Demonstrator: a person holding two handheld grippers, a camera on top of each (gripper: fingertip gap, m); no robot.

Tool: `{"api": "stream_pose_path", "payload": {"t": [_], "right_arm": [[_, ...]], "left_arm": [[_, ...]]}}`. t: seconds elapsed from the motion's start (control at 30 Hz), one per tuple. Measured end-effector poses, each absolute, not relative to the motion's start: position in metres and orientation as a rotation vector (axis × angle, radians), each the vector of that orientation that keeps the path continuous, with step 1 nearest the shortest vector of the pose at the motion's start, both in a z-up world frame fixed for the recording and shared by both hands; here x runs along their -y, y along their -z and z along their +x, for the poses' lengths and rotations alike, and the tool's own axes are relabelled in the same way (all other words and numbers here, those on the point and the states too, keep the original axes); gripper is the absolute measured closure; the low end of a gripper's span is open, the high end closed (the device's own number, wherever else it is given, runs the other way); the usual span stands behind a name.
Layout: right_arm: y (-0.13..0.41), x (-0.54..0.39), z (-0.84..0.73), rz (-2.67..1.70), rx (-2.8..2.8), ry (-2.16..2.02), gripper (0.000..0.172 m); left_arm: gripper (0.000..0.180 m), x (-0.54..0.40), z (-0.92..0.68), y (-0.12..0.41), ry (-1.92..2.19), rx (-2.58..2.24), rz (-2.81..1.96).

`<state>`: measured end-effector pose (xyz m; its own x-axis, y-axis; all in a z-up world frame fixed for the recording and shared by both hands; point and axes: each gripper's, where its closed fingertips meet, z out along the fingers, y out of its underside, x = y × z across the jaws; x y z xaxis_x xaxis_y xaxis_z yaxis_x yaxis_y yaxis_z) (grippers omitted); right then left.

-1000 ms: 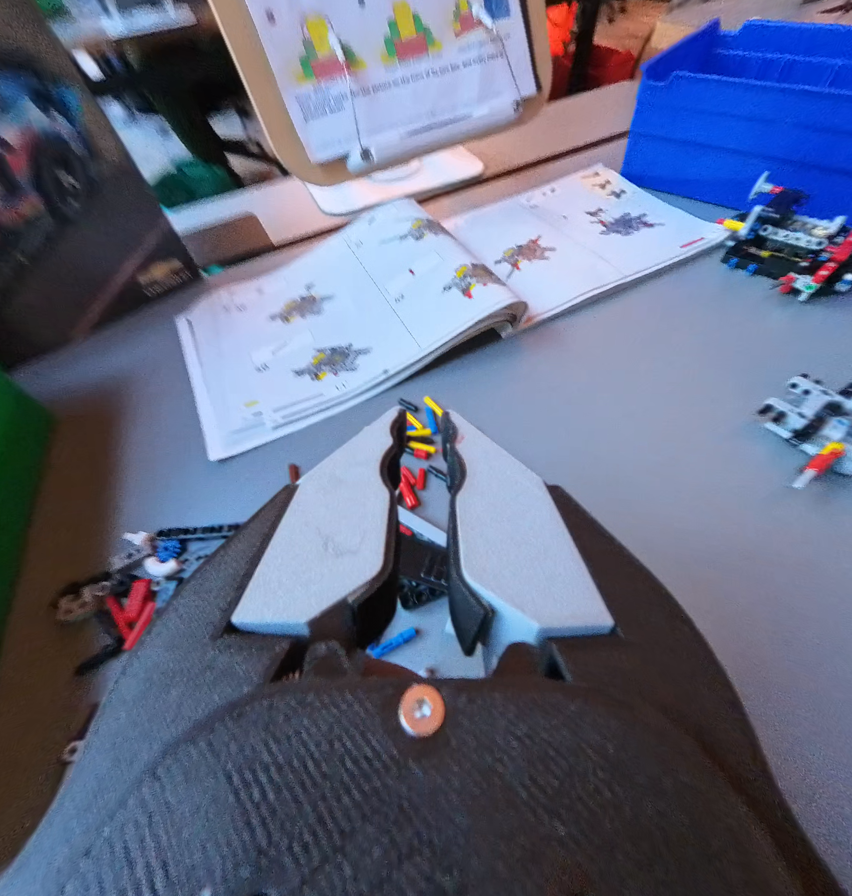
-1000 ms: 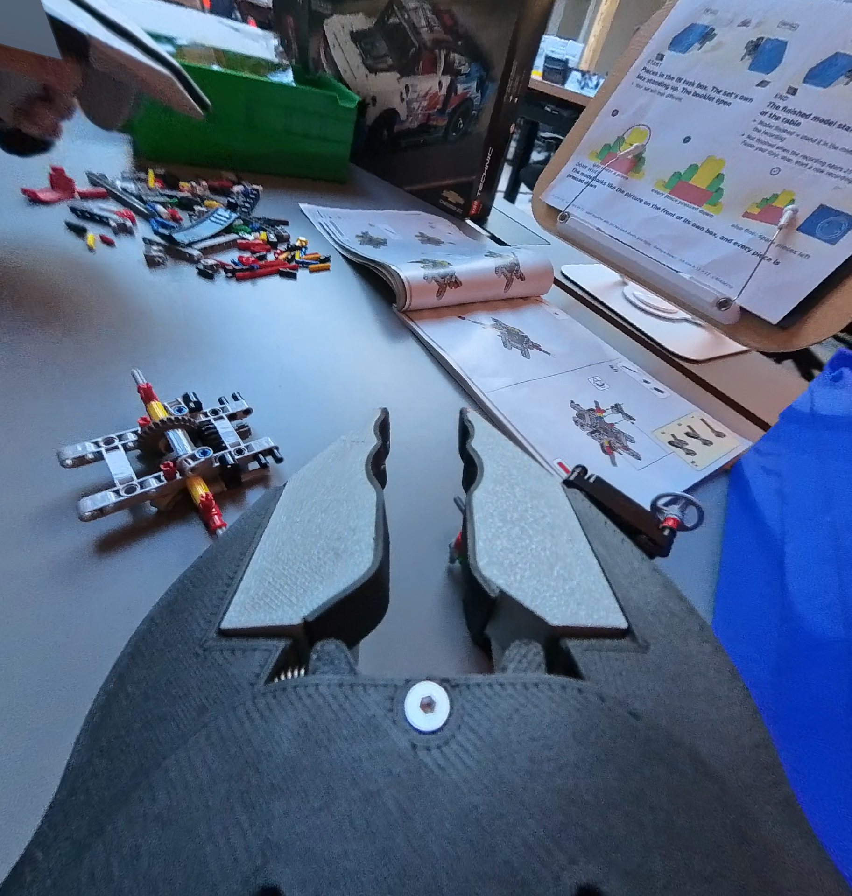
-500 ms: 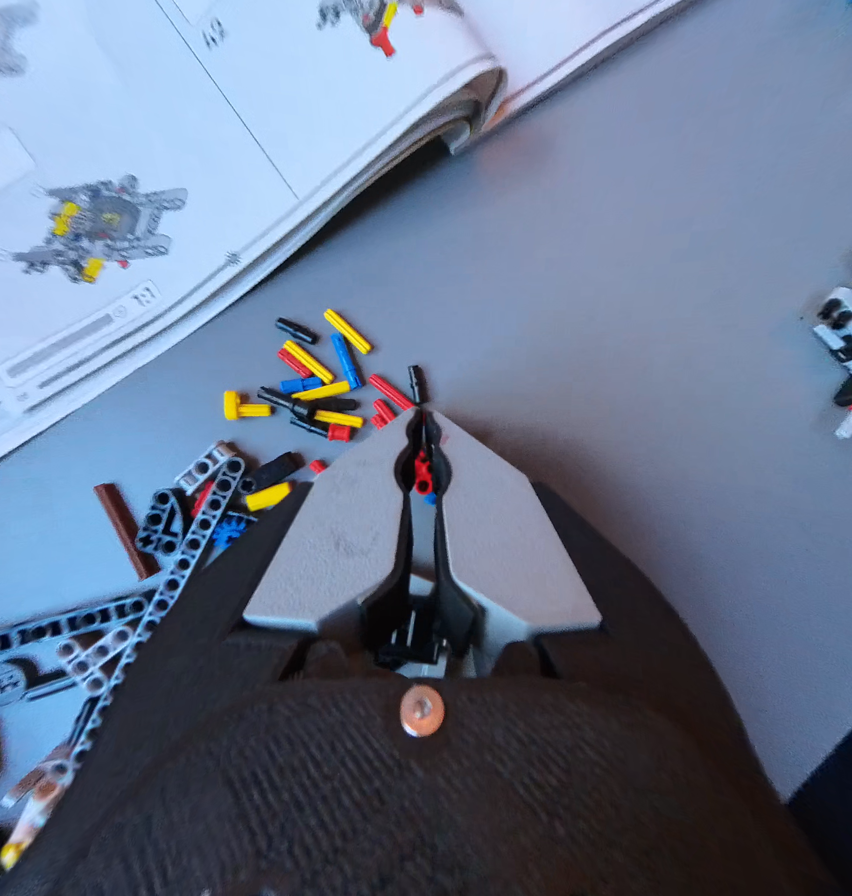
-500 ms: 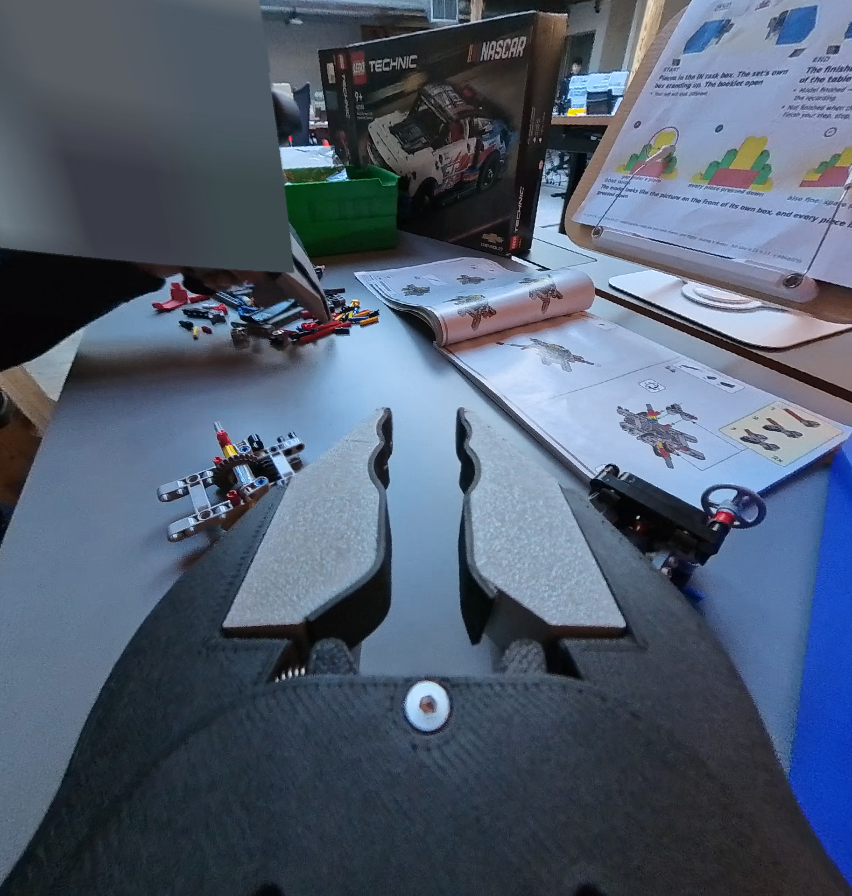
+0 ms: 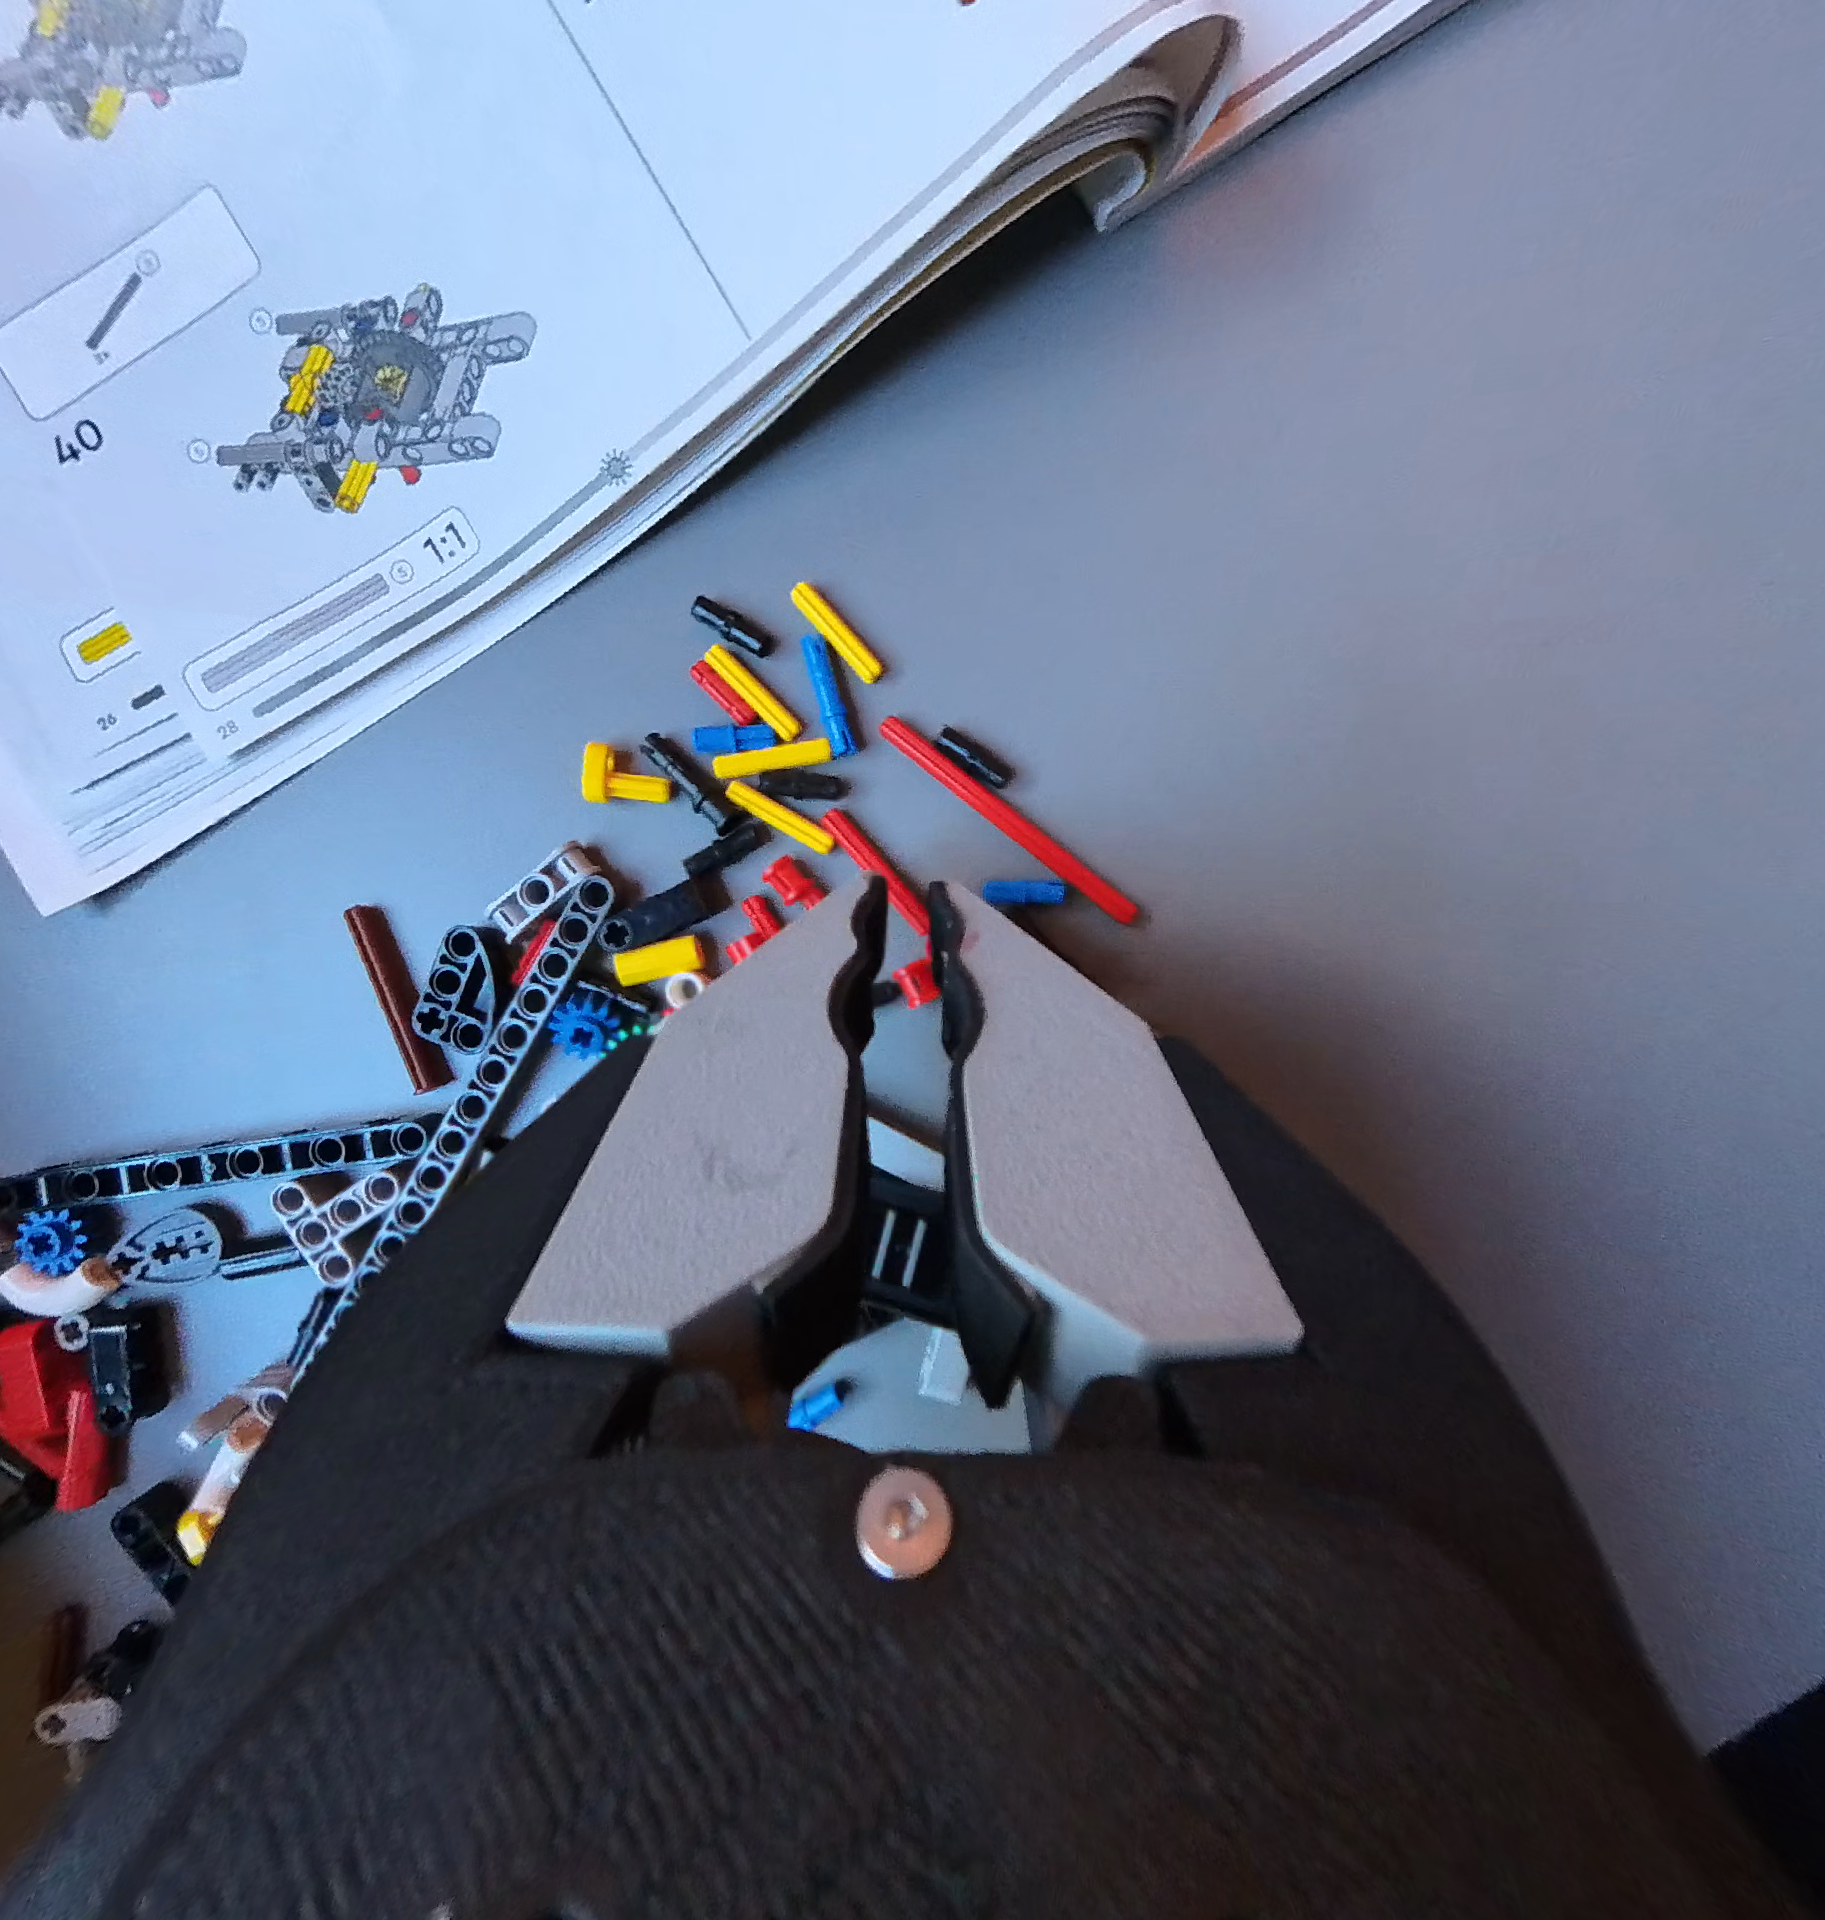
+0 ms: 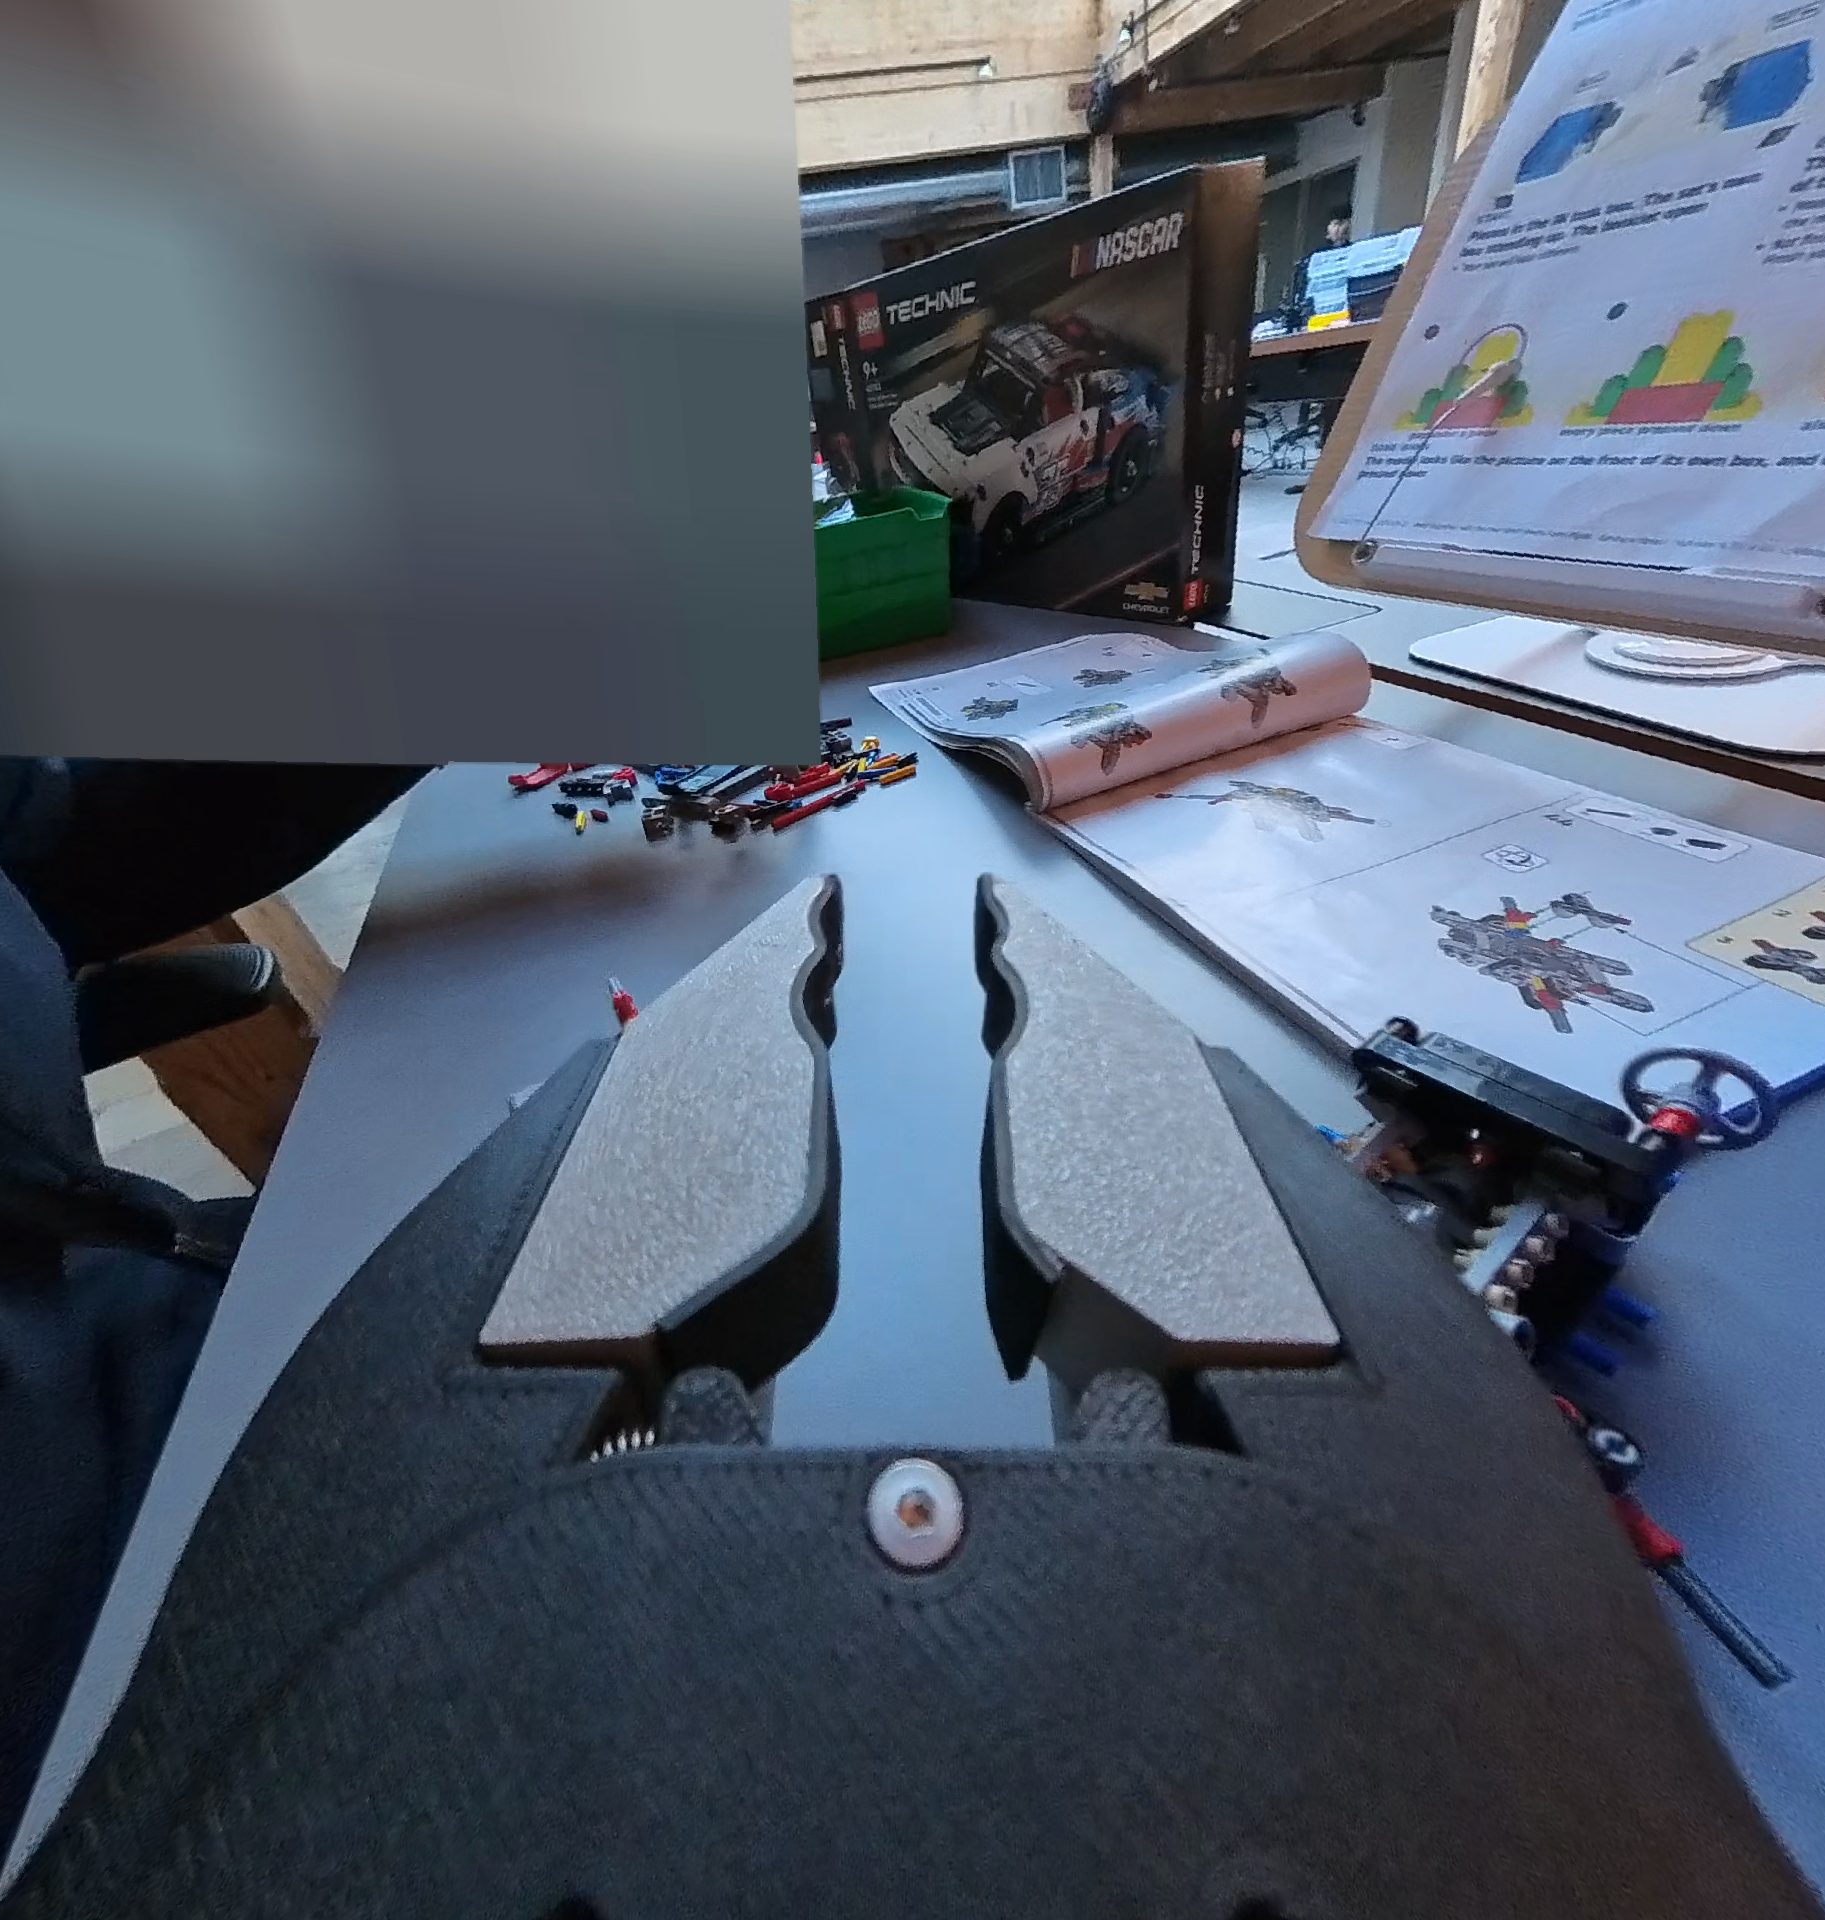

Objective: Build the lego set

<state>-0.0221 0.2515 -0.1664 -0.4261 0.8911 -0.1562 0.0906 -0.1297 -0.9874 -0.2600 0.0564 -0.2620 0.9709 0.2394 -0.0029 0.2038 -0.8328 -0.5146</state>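
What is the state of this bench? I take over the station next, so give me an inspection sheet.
Surface: flat grey tabletop.
Job's things: open paper instruction booklet; black partly built brick model.
Clutter: loose pile of small coloured plastic pins and beams.
Grippers: left gripper narrowly apart, small red pin between, grip unclear; right gripper open, empty.
Cables: nothing seen.
Surroundings: dark cardboard set box, green plastic bin, sheet stand.

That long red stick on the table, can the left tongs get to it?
Probably yes. The long red stick lies flat on the grey table, just beyond the left tongs, to their right. Nothing covers it; only a small blue peg and a black peg lie beside it.
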Motion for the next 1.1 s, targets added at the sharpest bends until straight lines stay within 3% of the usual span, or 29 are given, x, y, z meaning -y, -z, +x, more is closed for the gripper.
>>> {"api": "stream_pose_path", "payload": {"t": [0.47, 0.77, 1.1], "right_arm": [[0.169, -0.249, -0.026, -1.136, 1.528, -1.638, 0.151], [0.17, -0.249, -0.027, -1.141, 1.533, -1.645, 0.152], [0.164, -0.241, -0.021, -1.078, 1.564, -1.617, 0.154]], "left_arm": [[0.179, -0.059, -0.269, 0.271, -0.175, 0.224, -2.667], [0.179, -0.102, -0.195, 0.218, 0.009, -0.03, -2.518], [0.179, -0.127, -0.133, 0.275, 0.078, -0.206, -2.659]]}}
